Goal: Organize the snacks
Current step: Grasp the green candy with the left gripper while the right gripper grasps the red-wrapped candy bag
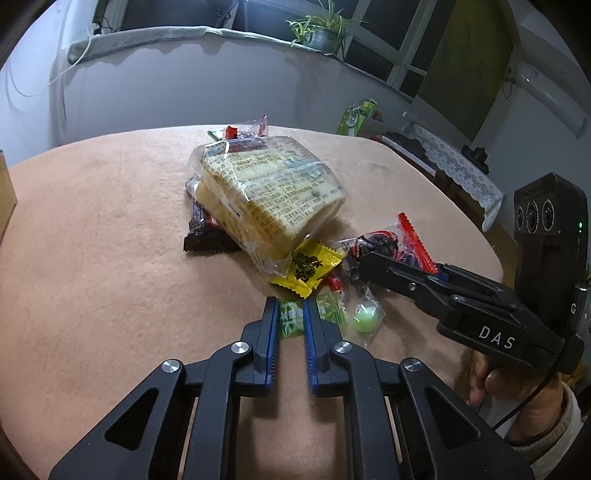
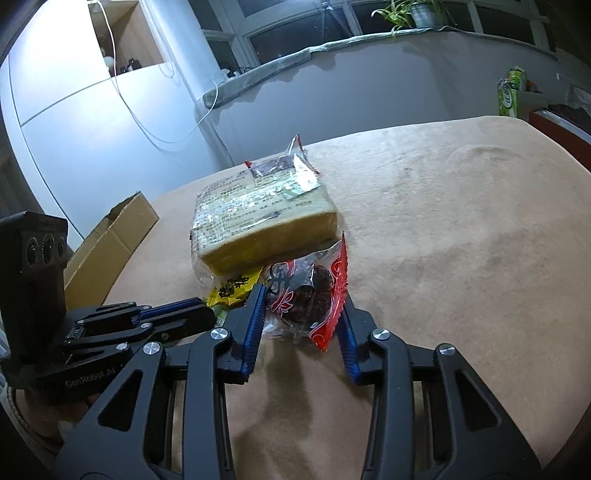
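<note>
A pile of snacks lies on the tan table (image 1: 92, 229). A large clear-wrapped cake loaf (image 1: 269, 192) rests on a dark brown bar (image 1: 201, 232). In front lie a yellow sachet (image 1: 308, 266), a red-edged clear packet with a dark round cake (image 2: 306, 295) and a clear wrapper with a green candy (image 1: 365, 319). My left gripper (image 1: 291, 314) is closed around a small green candy packet (image 1: 290, 319). My right gripper (image 2: 303, 314) has its jaws either side of the red-edged packet, touching it; it also shows in the left wrist view (image 1: 373, 266).
An open cardboard box (image 2: 110, 243) stands at the table's left edge. A green carton (image 1: 356, 116) sits beyond the far right edge. A grey wall with a padded ledge and a potted plant (image 1: 325, 33) runs behind the table.
</note>
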Tool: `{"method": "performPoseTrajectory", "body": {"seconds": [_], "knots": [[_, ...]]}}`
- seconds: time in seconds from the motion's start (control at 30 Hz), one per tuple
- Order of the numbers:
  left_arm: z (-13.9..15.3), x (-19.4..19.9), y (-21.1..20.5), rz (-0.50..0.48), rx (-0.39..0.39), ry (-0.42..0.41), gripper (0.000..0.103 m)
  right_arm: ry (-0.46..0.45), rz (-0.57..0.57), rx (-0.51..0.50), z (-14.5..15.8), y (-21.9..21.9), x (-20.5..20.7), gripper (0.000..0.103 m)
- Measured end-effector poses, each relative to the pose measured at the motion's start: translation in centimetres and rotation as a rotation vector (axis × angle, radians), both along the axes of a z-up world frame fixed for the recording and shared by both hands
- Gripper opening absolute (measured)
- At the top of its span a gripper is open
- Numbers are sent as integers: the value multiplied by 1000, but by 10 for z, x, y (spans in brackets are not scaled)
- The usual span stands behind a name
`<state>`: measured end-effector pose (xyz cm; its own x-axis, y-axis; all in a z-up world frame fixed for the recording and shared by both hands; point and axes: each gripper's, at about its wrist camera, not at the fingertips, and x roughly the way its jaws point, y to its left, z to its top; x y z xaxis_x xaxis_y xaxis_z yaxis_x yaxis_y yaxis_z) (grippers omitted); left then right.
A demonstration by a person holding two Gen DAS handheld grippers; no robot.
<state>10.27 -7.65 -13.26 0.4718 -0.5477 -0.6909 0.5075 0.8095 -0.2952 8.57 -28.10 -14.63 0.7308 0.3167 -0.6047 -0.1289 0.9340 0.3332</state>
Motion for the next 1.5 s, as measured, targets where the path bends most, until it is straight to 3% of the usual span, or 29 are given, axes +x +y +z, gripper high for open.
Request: {"method": "performPoseTrajectory", "body": {"seconds": [0.17, 0.23, 0.3, 0.4, 0.47, 0.6, 0.7, 0.8, 0.87, 0.97, 1.2, 1.5], "knots": [[0, -2, -3, -4, 21, -10, 16, -3, -21, 6, 0, -11, -9, 38], [1, -2, -6, -24, 16, -4, 33, -2, -27, 9, 0, -15, -11, 38], [2, -6, -13, -61, 0, -4, 60, -3, -31, 12, 0, -18, -13, 38], [3, -12, -30, -72, 73, -55, 65, -4, -38, 10, -1, -20, -14, 38], [2, -10, -34, -60, 78, -58, 65, -5, -41, 18, -1, -23, -15, 38], [2, -3, -30, -50, 95, -58, 53, -8, -43, 23, -1, -28, -18, 38], [2, -2, -29, -58, 105, -53, 53, -8, -44, 30, -3, -29, -18, 38], [1, -4, -45, -76, 197, -88, 51, -11, -46, 33, -5, -28, -17, 38], [1, -4, -55, -90, 259, -123, 40, -12, -47, 33, -5, -28, -17, 38], [4, -2, -50, -78, 228, -116, 18, -15, -50, 29, -4, -28, -20, 38], [8, -12, -23, -30, 112, -90, 8, -42, -61, 20, 1, -26, -23, 37], [19, -13, 12, 42, -45, -46, 4, -81, -73, 8, 17, -24, -31, 37]]}}
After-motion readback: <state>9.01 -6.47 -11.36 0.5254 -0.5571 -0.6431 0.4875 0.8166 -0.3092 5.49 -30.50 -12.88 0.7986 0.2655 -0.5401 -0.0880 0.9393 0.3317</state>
